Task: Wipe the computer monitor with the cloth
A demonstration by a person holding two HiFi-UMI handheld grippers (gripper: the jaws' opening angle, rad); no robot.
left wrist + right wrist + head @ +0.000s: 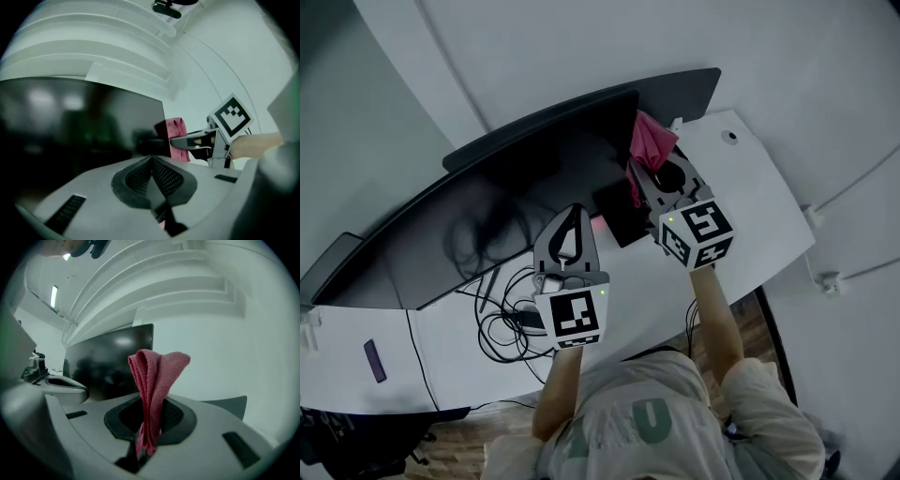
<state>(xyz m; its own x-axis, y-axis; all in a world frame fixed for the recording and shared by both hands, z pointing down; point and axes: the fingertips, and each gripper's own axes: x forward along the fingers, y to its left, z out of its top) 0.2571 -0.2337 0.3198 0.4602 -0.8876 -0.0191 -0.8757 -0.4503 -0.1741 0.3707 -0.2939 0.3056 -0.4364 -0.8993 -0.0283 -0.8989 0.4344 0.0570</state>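
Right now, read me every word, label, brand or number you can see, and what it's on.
"U": large green letter on the person's shirt; the print beside it is creased and unreadable.
Cubes on the left gripper and right gripper: square markers only, no letters.
On the monitor and pink cloth: no brand or tag readable.

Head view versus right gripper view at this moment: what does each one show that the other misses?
Only the head view shows the white desk, the tangle of black cables on it, and the person's forearms behind the marker cubes. Only the right gripper view shows the lit ceiling strip light and, close up, the right tongs shut on the folded pink cloth, its loop standing up beyond them. Both show the wide dark computer monitor, that cloth and the left tongs.
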